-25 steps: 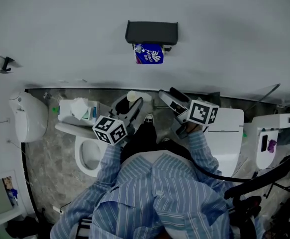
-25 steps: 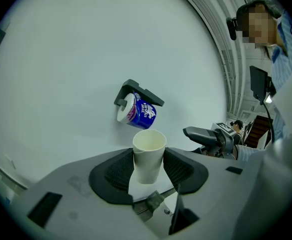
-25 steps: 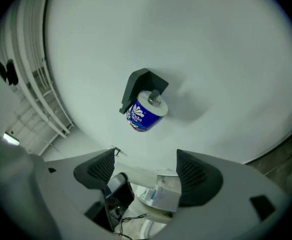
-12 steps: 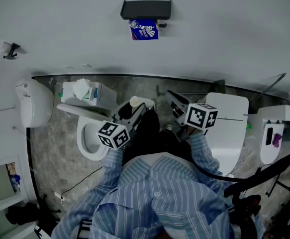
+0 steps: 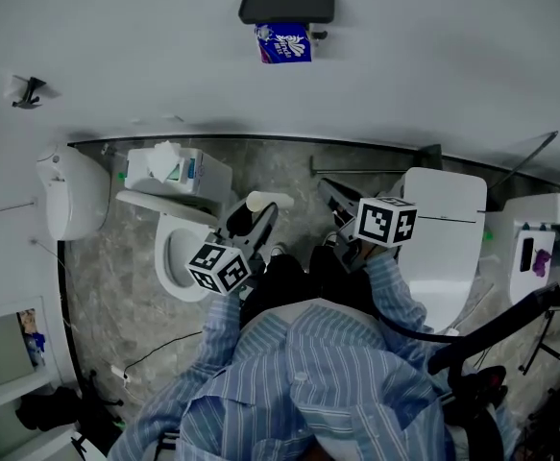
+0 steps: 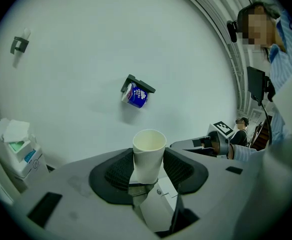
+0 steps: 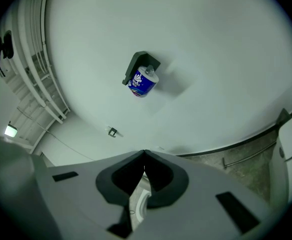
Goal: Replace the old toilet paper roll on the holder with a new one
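On pale wall (image 5: 433, 56), holder (image 5: 287, 5) hangs above mottled floor (image 5: 107, 257).

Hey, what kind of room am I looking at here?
Most likely a bathroom or restroom: there is an open toilet bowl, a wall holder with a blue-wrapped paper roll hanging under its cover, and a second toilet with its lid shut.

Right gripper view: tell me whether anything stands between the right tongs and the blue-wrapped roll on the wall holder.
Nothing visible does. The right tongs, shut and empty, face the blue-wrapped roll on its dark holder across open air. The cardboard tube is off to the side, in the left tongs.
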The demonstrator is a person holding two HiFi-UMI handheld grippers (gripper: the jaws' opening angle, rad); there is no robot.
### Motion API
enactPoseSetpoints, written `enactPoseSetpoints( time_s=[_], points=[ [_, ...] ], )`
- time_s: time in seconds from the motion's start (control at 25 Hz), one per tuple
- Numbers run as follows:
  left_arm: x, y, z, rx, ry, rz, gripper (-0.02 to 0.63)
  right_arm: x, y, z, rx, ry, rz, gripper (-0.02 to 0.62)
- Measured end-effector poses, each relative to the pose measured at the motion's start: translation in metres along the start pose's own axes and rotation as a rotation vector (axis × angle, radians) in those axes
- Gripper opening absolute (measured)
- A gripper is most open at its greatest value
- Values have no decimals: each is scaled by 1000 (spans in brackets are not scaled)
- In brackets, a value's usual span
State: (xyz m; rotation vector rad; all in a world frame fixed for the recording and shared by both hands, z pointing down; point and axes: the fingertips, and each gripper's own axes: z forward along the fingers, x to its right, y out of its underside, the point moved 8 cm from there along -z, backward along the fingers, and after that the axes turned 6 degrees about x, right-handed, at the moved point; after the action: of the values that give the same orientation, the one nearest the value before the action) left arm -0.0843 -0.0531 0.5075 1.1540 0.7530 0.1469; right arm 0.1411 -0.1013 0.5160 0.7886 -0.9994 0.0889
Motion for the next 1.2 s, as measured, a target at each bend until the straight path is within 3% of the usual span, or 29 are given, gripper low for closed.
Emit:
enactPoseSetpoints(
  time_s=[0.4, 0.76, 1.04, 1.2],
  points=[
    [-10, 0, -63, 43, 24, 19, 184, -41, 50, 18, -41, 16, -22, 6],
    [-26, 17, -184, 83, 19, -2, 184, -109, 149, 15, -60, 13, -12, 6],
    [-29, 43, -252, 59, 77, -28, 184, -144, 234, -14, -41, 74, 19, 6],
    [-24, 53, -267, 55, 126, -49, 184, -154, 259, -33, -23, 114, 20, 6]
  ],
)
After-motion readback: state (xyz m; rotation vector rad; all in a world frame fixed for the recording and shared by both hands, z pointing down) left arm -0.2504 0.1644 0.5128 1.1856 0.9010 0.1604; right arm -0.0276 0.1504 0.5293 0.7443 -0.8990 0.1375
